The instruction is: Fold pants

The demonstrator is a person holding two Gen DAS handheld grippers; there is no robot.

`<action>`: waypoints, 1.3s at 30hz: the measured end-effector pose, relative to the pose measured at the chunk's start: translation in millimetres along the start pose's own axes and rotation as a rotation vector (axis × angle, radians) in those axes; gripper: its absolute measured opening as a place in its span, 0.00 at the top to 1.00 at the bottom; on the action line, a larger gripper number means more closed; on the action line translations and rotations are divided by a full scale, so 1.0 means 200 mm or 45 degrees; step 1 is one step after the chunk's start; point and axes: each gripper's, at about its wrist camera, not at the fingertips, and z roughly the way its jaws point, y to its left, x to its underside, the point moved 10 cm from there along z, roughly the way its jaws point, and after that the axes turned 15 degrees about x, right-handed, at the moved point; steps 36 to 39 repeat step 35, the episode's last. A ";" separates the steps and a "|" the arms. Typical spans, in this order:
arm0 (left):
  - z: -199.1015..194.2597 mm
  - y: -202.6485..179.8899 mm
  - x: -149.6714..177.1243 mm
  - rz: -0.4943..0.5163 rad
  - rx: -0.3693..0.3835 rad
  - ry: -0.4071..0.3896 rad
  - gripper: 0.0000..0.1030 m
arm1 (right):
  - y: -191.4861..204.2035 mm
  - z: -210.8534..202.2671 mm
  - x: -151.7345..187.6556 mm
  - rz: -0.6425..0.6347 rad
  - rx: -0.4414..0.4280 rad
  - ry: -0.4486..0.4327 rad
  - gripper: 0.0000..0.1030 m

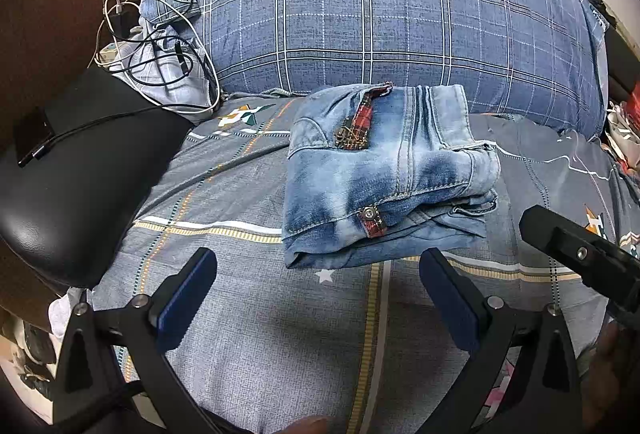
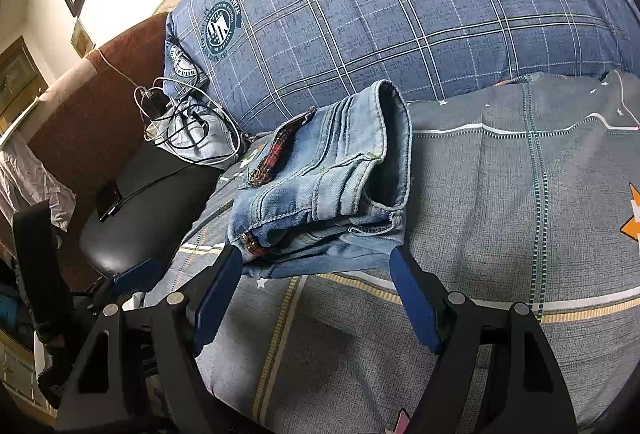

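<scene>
A pair of faded blue jeans (image 1: 384, 174) lies folded into a compact stack on the grey patterned bedsheet (image 1: 240, 314), with red plaid trim showing at a pocket. My left gripper (image 1: 316, 262) is open just in front of the stack's near edge, nothing between its blue pads (image 1: 188, 298). In the right wrist view the same jeans (image 2: 320, 186) lie just beyond my right gripper (image 2: 316, 258), which is open, its fingertips flanking the stack's near edge. The right gripper's black body (image 1: 580, 254) shows at the right of the left wrist view.
A large blue plaid pillow (image 1: 380, 14) sits behind the jeans. Tangled charger cables (image 1: 160, 54) lie at the left beside a black chair seat (image 1: 80, 174) and a brown headboard (image 1: 40, 14). Cluttered items (image 1: 624, 122) sit at the far right edge.
</scene>
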 end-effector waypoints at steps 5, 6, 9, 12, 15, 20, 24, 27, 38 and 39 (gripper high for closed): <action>0.00 0.00 0.00 0.002 0.000 0.000 0.02 | 0.00 0.00 0.00 0.002 0.001 -0.003 0.25; 0.00 0.00 0.00 0.002 0.000 0.000 0.02 | 0.00 0.00 0.00 0.002 0.000 -0.003 0.25; 0.00 0.00 0.00 0.001 0.000 0.000 0.02 | 0.00 -0.01 0.00 0.004 0.000 -0.005 0.25; 0.00 0.00 0.00 0.001 0.001 0.000 0.02 | 0.00 -0.01 0.00 0.005 0.000 -0.006 0.25; 0.00 0.00 0.00 0.001 0.002 0.000 0.02 | 0.00 -0.01 0.00 0.006 -0.001 -0.005 0.25; 0.00 0.00 0.00 0.001 0.002 -0.001 0.02 | 0.00 -0.01 0.00 0.006 -0.001 -0.005 0.25; -0.01 -0.01 -0.01 0.000 0.004 -0.006 0.02 | 0.00 0.00 -0.01 0.007 -0.002 -0.006 0.25; 0.02 -0.01 0.00 0.007 0.011 -0.013 0.02 | 0.00 0.00 0.00 0.007 -0.001 -0.006 0.25; 0.03 0.02 -0.01 -0.088 0.080 -0.040 0.02 | -0.03 0.03 0.00 0.028 0.037 -0.012 0.25; 0.03 0.02 -0.01 -0.088 0.080 -0.040 0.02 | -0.03 0.03 0.00 0.028 0.037 -0.012 0.25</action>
